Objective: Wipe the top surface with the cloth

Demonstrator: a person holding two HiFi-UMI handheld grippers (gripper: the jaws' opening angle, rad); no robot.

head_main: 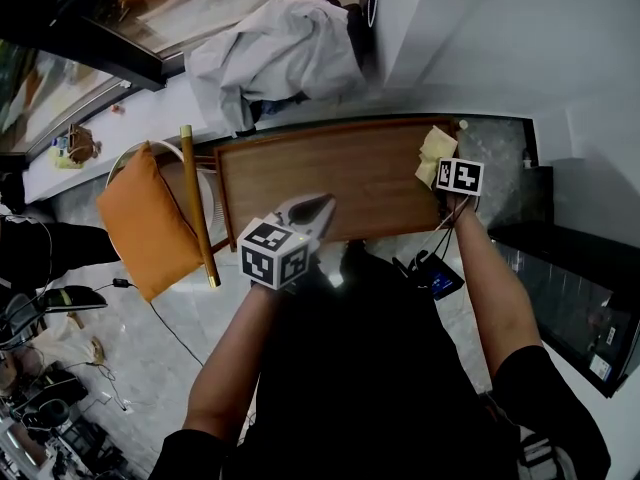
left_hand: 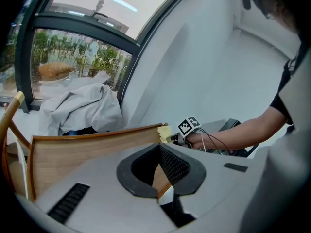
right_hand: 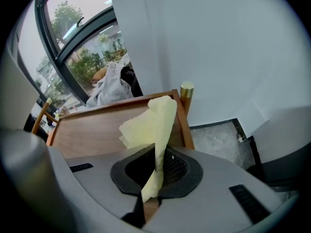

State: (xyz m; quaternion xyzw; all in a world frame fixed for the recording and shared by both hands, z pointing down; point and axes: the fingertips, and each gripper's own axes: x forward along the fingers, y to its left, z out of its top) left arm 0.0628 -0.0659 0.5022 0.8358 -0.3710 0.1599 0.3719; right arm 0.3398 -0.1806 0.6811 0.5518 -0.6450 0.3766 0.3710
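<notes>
Cloth (right_hand: 148, 123) pinched in right hand-held gripper (right_hand: 158, 154) at wooden top (right_hand: 97, 130) corner | left hand-held gripper (left_hand: 160, 154) pressed together, empty

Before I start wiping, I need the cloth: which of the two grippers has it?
The right gripper: the yellow cloth is pinched between its jaws. The left gripper is shut with nothing in it.

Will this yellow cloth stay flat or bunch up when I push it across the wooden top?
Likely floppy: the yellow cloth folds and crumples past the right gripper. Probably light and thin, so it may bunch on the wooden top.
</notes>
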